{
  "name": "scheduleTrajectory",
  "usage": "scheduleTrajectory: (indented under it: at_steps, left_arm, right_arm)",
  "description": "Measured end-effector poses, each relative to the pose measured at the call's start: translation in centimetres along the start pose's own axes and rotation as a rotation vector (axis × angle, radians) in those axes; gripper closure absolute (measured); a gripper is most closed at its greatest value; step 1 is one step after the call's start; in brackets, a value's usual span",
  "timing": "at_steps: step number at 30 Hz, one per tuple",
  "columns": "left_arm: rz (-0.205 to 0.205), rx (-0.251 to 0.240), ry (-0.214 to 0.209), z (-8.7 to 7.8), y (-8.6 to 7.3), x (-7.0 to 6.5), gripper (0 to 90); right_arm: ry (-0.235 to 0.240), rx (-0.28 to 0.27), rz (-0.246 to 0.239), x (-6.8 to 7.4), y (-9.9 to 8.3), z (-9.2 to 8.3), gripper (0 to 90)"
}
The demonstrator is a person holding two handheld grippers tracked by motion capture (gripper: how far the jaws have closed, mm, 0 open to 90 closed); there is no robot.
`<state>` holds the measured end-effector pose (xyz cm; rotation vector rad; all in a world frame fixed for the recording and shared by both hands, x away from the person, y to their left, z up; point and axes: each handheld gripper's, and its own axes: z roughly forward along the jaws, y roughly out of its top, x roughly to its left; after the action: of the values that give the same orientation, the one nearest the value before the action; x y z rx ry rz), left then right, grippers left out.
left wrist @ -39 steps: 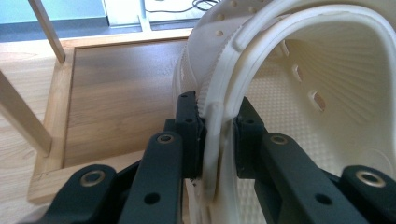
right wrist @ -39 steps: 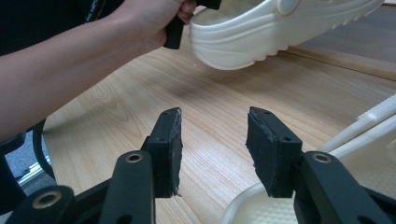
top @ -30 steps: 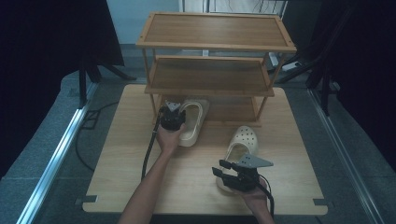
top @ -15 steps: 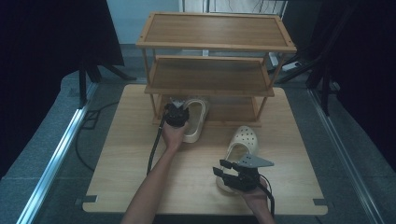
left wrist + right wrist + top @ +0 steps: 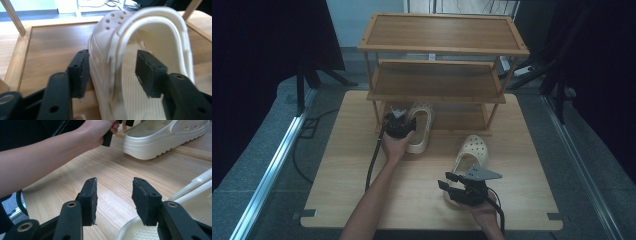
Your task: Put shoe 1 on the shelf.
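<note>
The cream perforated foam clog (image 5: 140, 50) lies with its toe on the lowest shelf of the three-tier wooden shoe rack (image 5: 442, 82), heel toward the near side. The left gripper (image 5: 399, 125) straddles its side wall; its jaws have just been opening and no longer pinch. Near right, a second cream clog (image 5: 472, 150) lies on the wooden table (image 5: 347, 165), the right gripper (image 5: 452, 185) spread wide above its heel.

No readable text, label, brand or number appears on anything.
</note>
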<state>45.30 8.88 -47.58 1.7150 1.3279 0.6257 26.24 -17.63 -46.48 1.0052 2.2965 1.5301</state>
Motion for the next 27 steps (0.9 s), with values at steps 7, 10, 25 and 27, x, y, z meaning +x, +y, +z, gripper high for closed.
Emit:
scheduleTrajectory:
  at_steps: [7,10,25,27]
  left_arm:
    - [0.01,0.007,-0.08,-2.7,-1.2,0.7,34.4]
    - [0.036,0.001,-0.113,-4.7,-1.7,0.7,34.8]
    - [0.118,0.047,-0.195,-11.0,-4.4,0.3,89.4]
    - [0.112,0.058,-0.207,-11.4,-4.9,0.4,90.0]
  right_arm:
    - [0.0,0.01,-0.006,0.1,-0.1,0.2,54.6]
    - [-0.004,0.003,-0.01,0.2,0.0,0.1,54.7]
    - [-0.002,0.005,-0.012,0.3,0.0,0.2,54.5]
    - [-0.003,0.007,-0.014,0.5,0.0,0.2,54.5]
